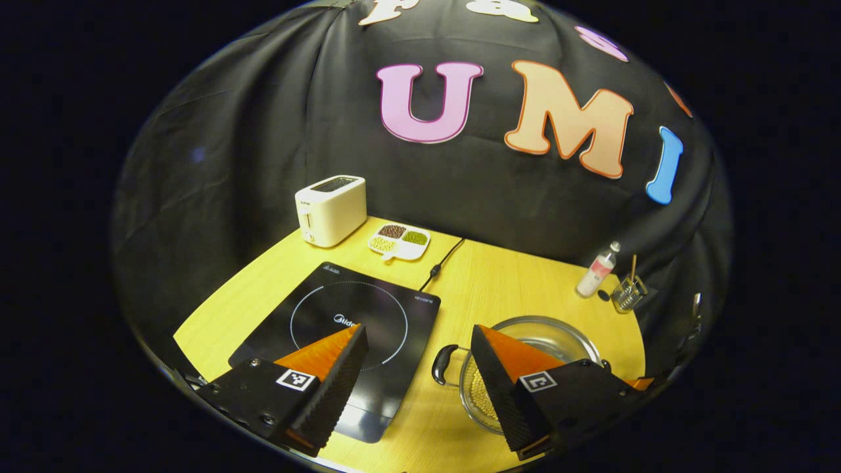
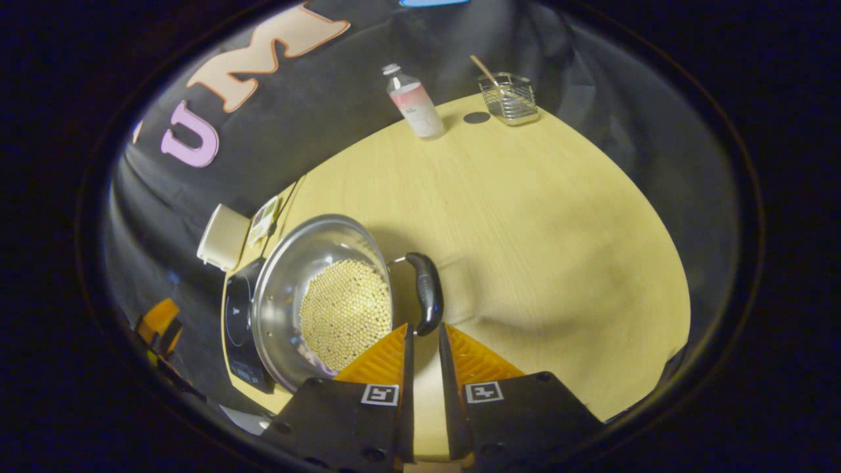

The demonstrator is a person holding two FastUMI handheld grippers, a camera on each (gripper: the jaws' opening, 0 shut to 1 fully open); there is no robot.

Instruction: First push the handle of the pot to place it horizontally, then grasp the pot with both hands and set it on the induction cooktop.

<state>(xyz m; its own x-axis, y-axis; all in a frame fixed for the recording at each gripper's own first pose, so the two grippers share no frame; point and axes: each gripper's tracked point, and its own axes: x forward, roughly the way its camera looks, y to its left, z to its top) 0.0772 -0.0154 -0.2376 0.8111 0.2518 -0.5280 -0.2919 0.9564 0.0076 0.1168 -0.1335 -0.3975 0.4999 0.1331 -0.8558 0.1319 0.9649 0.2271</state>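
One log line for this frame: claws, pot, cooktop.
left claw: open, above table | right claw: nearly closed, at pot handle | pot: on table, right of cooktop

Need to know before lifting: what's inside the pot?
The pot holds small pale round beans covering its bottom. The near part is hidden behind the right gripper's finger.

Two high views, shared pot
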